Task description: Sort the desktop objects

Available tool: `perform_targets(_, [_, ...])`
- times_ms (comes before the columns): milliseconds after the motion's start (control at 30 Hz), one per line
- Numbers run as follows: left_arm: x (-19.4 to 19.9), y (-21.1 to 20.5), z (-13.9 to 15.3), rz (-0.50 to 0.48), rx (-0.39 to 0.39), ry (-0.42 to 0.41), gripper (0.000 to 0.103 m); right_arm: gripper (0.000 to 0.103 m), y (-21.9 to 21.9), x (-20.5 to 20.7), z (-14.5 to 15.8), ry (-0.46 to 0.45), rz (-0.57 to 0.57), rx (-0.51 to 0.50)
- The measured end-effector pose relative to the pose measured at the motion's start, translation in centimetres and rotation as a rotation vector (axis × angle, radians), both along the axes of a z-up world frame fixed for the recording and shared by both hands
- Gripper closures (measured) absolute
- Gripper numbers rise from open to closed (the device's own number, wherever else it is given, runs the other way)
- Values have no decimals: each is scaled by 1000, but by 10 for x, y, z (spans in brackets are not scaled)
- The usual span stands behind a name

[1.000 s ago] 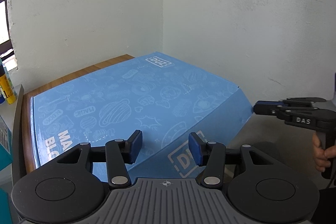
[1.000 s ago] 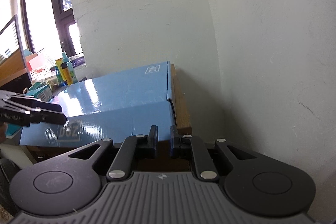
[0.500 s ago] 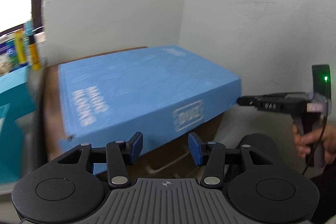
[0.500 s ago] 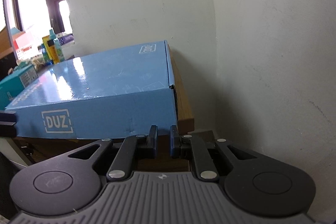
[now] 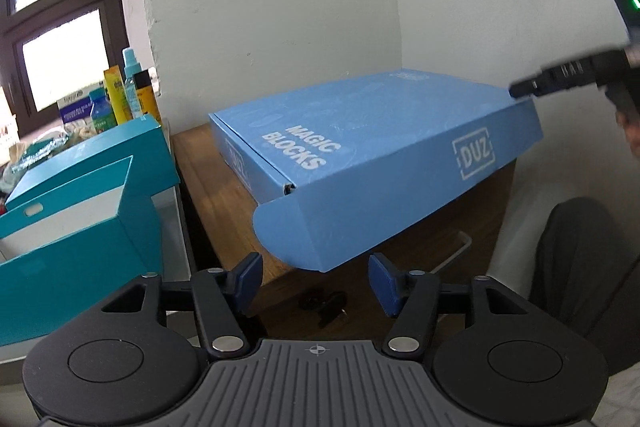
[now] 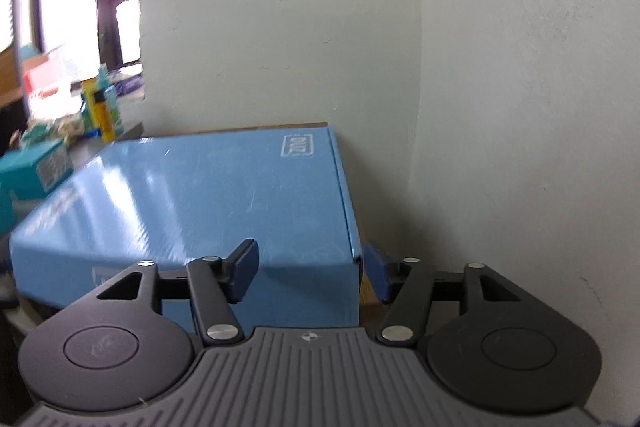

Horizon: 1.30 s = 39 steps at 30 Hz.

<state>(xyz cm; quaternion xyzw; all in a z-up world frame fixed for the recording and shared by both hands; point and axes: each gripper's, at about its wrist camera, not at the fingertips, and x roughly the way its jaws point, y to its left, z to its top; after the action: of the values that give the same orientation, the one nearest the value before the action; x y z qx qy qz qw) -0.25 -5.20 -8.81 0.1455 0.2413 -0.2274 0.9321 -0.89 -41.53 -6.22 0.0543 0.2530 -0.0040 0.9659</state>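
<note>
Left wrist view shows my left gripper (image 5: 316,281) spread wide, holding nothing, just in front of the near corner of the blue Magic Blocks box (image 5: 372,155), which lies on the wooden cabinet (image 5: 208,187) in the wall corner. Teal boxes (image 5: 76,195) sit left of it. My right gripper (image 6: 310,273) is spread too, its fingers either side of the box's right front corner.

left tongs (image 5: 316,281) spread, right tongs (image 6: 310,269) spread

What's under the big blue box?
The blue box lies on a wooden cabinet, overhanging its front. Below hangs a small dark key. The wood beneath the box is hidden.
</note>
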Motion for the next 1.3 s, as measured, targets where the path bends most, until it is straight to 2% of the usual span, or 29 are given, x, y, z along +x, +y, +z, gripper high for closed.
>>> perform_targets(100, [-1, -4, -3, -12, 9, -24, 41, 34, -14, 11, -1, 23, -55, 110])
perform_targets(433, [2, -5, -15, 1, 25, -40, 41, 36, -29, 16, -16, 50, -88, 277])
perform_targets(667, [0, -11, -23, 5, 56, -100, 42, 37, -24, 17, -18, 69, -91, 284])
perform_targets(900, [0, -15, -32, 14, 123, -179, 56, 37, -21, 19, -13, 106, -92, 266])
perform_targets(1133, [-11, -16, -30, 3, 121, -221, 64, 37, -19, 21, -10, 133, -86, 244])
perform_targets(1300, [-19, -12, -20, 2, 60, -235, 69, 37, -20, 20, -7, 141, -77, 235])
